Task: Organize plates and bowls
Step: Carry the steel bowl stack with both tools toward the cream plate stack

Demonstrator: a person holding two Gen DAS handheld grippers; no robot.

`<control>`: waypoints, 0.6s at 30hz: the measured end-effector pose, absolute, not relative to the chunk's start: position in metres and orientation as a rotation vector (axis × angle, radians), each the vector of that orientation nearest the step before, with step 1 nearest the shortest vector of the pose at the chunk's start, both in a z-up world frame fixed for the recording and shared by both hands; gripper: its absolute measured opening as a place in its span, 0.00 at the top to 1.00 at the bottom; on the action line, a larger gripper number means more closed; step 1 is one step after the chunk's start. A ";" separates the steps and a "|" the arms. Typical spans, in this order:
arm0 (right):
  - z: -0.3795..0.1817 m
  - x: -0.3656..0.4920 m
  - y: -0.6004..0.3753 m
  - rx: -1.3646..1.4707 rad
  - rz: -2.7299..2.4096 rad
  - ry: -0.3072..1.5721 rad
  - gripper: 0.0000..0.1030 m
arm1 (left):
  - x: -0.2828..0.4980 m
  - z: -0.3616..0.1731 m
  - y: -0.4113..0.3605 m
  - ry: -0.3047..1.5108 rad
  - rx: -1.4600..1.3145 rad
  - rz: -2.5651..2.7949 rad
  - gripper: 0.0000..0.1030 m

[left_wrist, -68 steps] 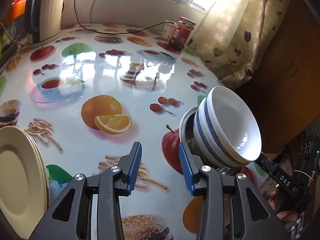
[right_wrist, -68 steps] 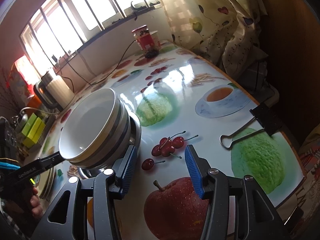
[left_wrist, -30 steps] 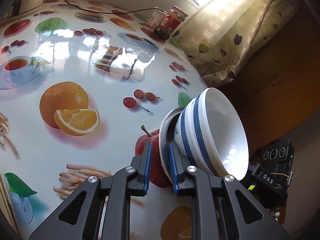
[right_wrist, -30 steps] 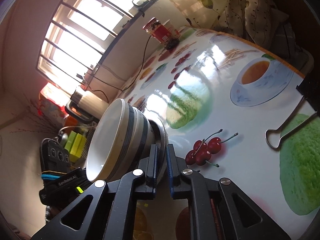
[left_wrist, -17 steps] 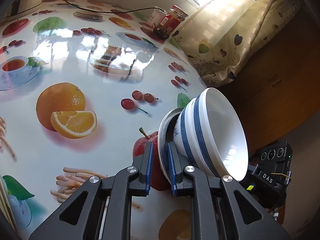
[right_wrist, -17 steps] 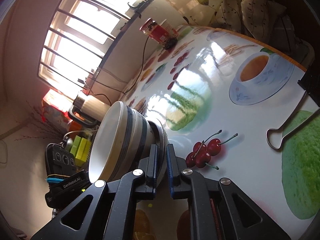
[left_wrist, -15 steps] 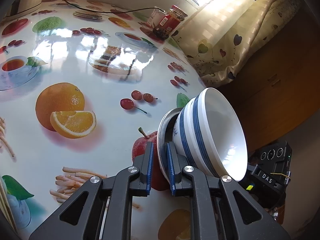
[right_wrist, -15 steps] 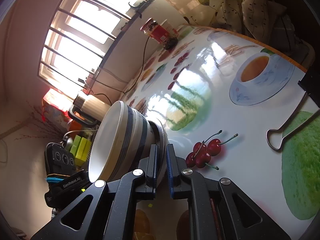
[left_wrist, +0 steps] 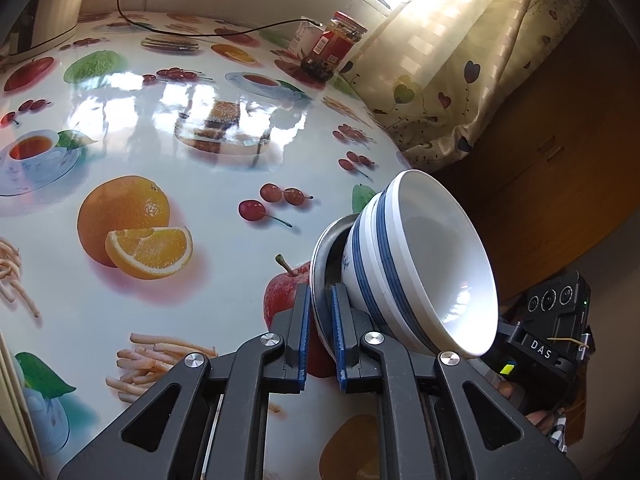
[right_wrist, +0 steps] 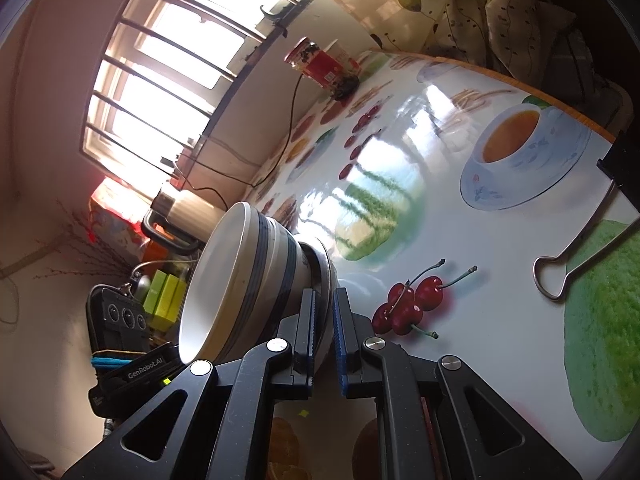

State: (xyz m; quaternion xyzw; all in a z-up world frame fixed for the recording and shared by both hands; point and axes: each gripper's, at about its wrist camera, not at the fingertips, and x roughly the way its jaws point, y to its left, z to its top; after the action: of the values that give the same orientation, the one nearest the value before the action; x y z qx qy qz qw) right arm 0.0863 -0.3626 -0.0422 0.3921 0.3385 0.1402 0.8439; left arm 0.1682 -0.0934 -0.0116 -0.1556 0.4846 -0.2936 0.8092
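Bowls (left_wrist: 420, 264): stack of blue-banded ones sits tilted on a metal plate (left_wrist: 320, 256). Left gripper (left_wrist: 320, 336) fingers have just closed the last bit onto the plate's rim; right gripper (right_wrist: 324, 332) fingers were already clamped on the opposite rim. Plate now held from both sides, over the apple print at the surface (left_wrist: 200, 128) edge. Looks ready to carry, but tilt risks bowls sliding.

My left tool (left_wrist: 321, 330) and my right tool (right_wrist: 323, 334) each clamp the metal dish (left_wrist: 320, 256) rim from opposite sides. Stacked bowls (left_wrist: 416, 264) sit in it, tipped. A jar (left_wrist: 334, 50) stands at the worktop's (left_wrist: 160, 320) far edge; a binder clip (right_wrist: 576, 256) lies to the right.
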 end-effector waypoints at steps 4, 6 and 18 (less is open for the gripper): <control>-0.042 0.086 -0.362 0.828 0.296 0.715 0.91 | 0.168 -0.012 -0.093 1.033 -0.327 -0.626 0.90; -0.043 0.086 -0.362 0.828 0.298 0.714 0.91 | 0.167 -0.011 -0.094 1.028 -0.314 -0.622 0.90; -0.042 0.085 -0.360 0.826 0.296 0.715 0.91 | 0.164 -0.008 -0.097 1.016 -0.289 -0.616 0.90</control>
State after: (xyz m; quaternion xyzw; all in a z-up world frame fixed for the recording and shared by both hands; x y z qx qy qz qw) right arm 0.0855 -0.3604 -0.0417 0.3911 0.3387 0.1405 0.8442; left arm 0.1636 -0.0967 -0.0078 -0.1357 0.4770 -0.2890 0.8189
